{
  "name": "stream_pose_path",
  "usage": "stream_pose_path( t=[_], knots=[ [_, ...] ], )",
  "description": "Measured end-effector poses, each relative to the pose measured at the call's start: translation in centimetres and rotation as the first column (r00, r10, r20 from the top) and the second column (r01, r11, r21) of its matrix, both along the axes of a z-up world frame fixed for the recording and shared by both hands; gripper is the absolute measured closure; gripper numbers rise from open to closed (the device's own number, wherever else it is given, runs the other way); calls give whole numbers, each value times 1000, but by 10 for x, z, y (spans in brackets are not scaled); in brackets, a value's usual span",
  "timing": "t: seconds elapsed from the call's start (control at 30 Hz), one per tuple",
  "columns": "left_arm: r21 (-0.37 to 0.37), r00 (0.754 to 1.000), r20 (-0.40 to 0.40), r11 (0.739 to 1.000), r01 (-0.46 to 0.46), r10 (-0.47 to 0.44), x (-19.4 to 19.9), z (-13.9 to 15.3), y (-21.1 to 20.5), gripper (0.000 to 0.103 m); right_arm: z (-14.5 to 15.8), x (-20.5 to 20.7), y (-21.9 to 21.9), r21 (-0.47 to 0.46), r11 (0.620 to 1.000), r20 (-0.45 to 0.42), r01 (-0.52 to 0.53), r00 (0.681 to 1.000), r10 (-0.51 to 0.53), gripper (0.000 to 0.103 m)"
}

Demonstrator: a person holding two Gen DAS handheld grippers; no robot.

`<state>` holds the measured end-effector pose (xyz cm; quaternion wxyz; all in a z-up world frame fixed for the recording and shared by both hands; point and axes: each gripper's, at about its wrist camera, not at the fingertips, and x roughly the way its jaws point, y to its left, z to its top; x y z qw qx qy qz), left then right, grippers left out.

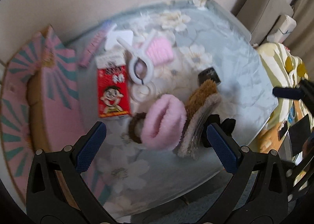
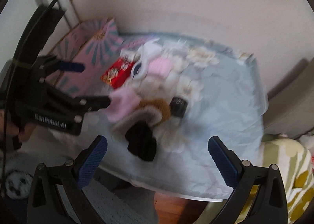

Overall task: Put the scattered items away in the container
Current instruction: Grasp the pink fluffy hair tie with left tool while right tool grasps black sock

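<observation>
Blue-padded fingers of the left gripper (image 1: 156, 140) stand spread wide with nothing between them, hanging over the near part of the table (image 1: 245, 78), which wears a pale blue cloth printed with white flowers. Between and just beyond the fingertips lies a fluffy pink sock (image 1: 163, 121), bunched against a brown and grey furry piece (image 1: 202, 104). The right-hand pad sits close beside that piece's grey edge, and a small black item (image 1: 225, 124) lies just at its tip; whether either is touched cannot be told through the blur.

Left of the sock lies a red snack box (image 1: 112, 94) with a cartoon face. Farther back a white plastic clip (image 1: 138, 61) rests beside a pink comb-like thing (image 1: 160, 49), and a small dark packet (image 1: 209, 75) lies to the right. The container, a pink box (image 1: 55, 94) with teal rays, stands open at the table's left edge, against the wall.

The right gripper (image 2: 157, 153) also gapes wide and holds nothing, hovering at the near edge of the table above a black cloth item (image 2: 140, 143). From its camera the left gripper shows at the left, one finger tip close to the pink sock, with the pink box beyond it
</observation>
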<state>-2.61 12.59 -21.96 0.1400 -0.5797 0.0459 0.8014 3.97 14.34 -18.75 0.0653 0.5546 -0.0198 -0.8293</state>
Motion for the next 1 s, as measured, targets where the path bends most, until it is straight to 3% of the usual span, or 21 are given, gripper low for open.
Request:
stream_pose_path(
  t=[0.3, 0.53, 0.57, 0.63, 0.8, 0.87, 0.9, 0.97, 1.0],
  knots=[
    [0, 996, 80, 999, -41, 40, -12, -46, 9, 1, -55, -1, 3, -45, 997, 52, -62, 997, 65, 1],
    [60, 991, 92, 993, -105, 99, -13, -46, -3, 2, -75, -12, 4, -87, 990, 40, -108, 993, 112, 17],
    [65, 991, 92, 992, -108, 102, -13, -46, -3, 5, -76, -14, 5, -96, 989, 38, -112, 992, 116, 19],
    [86, 990, 95, 990, -110, 102, -11, -44, -5, 10, -77, -18, 5, -108, 987, 35, -122, 991, 126, 33],
    [124, 990, 98, 986, -110, 98, -7, -42, -6, 32, -81, -24, 1, -122, 981, 36, -150, 987, 156, 48],
    [138, 991, 95, 985, -105, 93, -5, -40, -5, 49, -82, -26, 0, -127, 979, 37, -158, 986, 164, 54],
    [143, 991, 95, 984, -103, 90, -5, -39, -5, 53, -82, -28, 0, -132, 978, 38, -162, 985, 168, 62],
    [141, 991, 90, 984, -108, 96, -5, -38, -4, 74, -83, -31, 0, -144, 976, 41, -164, 984, 171, 71],
    [142, 991, 89, 984, -110, 98, -4, -37, -5, 77, -83, -32, 1, -155, 974, 43, -164, 984, 173, 75]
  ],
)
